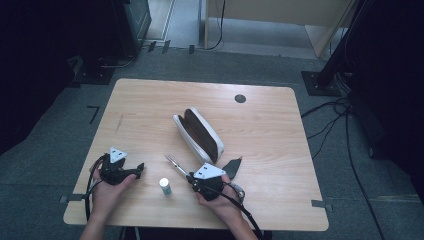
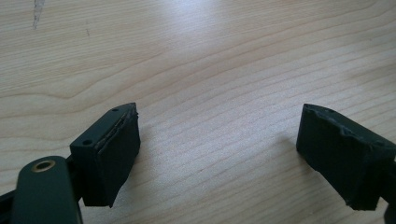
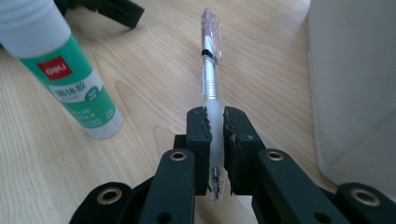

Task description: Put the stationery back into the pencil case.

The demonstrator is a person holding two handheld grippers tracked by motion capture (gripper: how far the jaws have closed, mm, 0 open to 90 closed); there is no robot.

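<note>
Pen, clear-barrelled with a pink clip end, sits clamped near its tip between the right gripper's fingers, low over the wooden table beside the open white case, probably its destination; the left gripper's fingers stand apart, empty.

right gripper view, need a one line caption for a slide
Right gripper shut on a clear pen above the wooden table, a glue stick standing to its left.
</note>
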